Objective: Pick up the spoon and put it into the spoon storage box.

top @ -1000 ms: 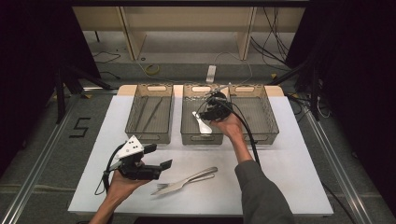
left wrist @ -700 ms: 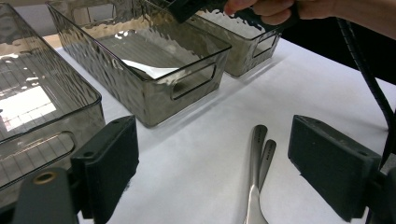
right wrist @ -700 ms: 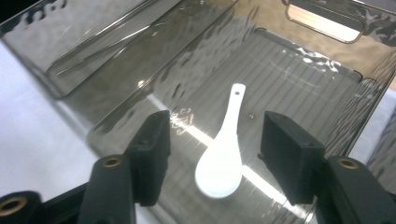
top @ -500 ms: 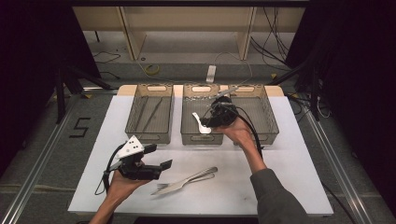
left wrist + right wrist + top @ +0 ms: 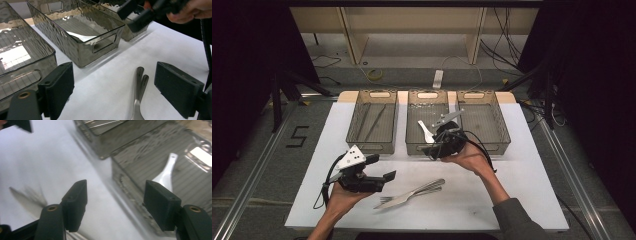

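A white spoon (image 5: 426,131) (image 5: 166,173) lies in the middle of three smoky clear bins (image 5: 428,148). My right gripper (image 5: 432,149) (image 5: 117,203) hovers over that bin's front wall, pointing down toward the table. Its jaws have just been opening and stand open with nothing between them. Two metal forks (image 5: 412,193) (image 5: 138,85) lie side by side on the white table. My left gripper (image 5: 382,167) (image 5: 120,87) rests low at the front left, open and empty, and the fork handles lie just beyond its pads.
The left bin (image 5: 373,145) holds thin dark sticks. The right bin (image 5: 484,142) looks empty. In the left gripper view the nearest bin (image 5: 105,45) has a handle cut-out. The white table (image 5: 522,200) ends close to the person's forearms.
The right gripper has drawn back from over the middle bin toward the table's front, and its jaws have widened. The white spoon stays in the bin. The left hand has not moved.
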`<action>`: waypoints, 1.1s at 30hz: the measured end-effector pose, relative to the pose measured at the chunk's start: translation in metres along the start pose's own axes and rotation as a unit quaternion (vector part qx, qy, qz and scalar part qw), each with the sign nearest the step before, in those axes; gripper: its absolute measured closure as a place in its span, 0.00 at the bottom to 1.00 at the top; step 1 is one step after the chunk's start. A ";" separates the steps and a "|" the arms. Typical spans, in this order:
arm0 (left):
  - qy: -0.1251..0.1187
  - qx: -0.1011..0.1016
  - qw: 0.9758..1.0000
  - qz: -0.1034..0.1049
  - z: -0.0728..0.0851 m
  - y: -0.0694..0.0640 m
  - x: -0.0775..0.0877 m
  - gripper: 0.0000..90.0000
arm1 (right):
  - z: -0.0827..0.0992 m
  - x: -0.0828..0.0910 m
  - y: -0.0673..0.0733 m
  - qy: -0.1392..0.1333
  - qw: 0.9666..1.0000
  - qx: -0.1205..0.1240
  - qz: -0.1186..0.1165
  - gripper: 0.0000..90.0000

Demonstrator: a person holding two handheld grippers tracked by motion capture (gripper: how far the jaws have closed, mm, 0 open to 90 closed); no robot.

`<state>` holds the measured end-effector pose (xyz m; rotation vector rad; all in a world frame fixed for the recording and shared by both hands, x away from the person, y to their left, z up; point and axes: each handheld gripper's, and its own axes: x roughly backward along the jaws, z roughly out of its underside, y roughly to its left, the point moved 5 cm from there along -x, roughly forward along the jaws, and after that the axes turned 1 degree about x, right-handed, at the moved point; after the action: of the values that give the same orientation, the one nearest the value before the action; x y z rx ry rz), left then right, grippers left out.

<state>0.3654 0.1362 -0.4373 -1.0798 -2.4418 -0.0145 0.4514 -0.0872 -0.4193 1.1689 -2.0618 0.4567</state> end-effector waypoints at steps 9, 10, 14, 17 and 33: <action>-0.005 0.007 1.000 0.000 -0.001 0.001 0.001 0.17 | 0.017 -0.009 0.028 0.010 0.999 0.027 -0.036 0.38; -0.005 0.008 1.000 0.000 -0.001 0.001 0.001 0.17 | 0.019 -0.011 0.030 0.013 0.999 0.028 -0.037 0.38; -0.006 0.008 1.000 0.000 -0.001 0.002 0.001 0.17 | 0.025 -0.015 0.038 0.020 0.998 0.033 -0.045 0.37; -0.006 0.007 1.000 -0.001 -0.001 0.002 0.001 0.17 | 0.030 -0.017 0.042 0.020 0.998 0.035 -0.049 0.37; -0.008 0.010 1.000 -0.002 -0.001 0.003 0.001 0.17 | 0.041 -0.026 0.059 0.044 0.995 0.068 -0.052 0.34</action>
<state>0.3673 0.1391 -0.4363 -1.0711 -2.4524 0.0162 0.3934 -0.0651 -0.4641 1.3048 -1.9095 0.5949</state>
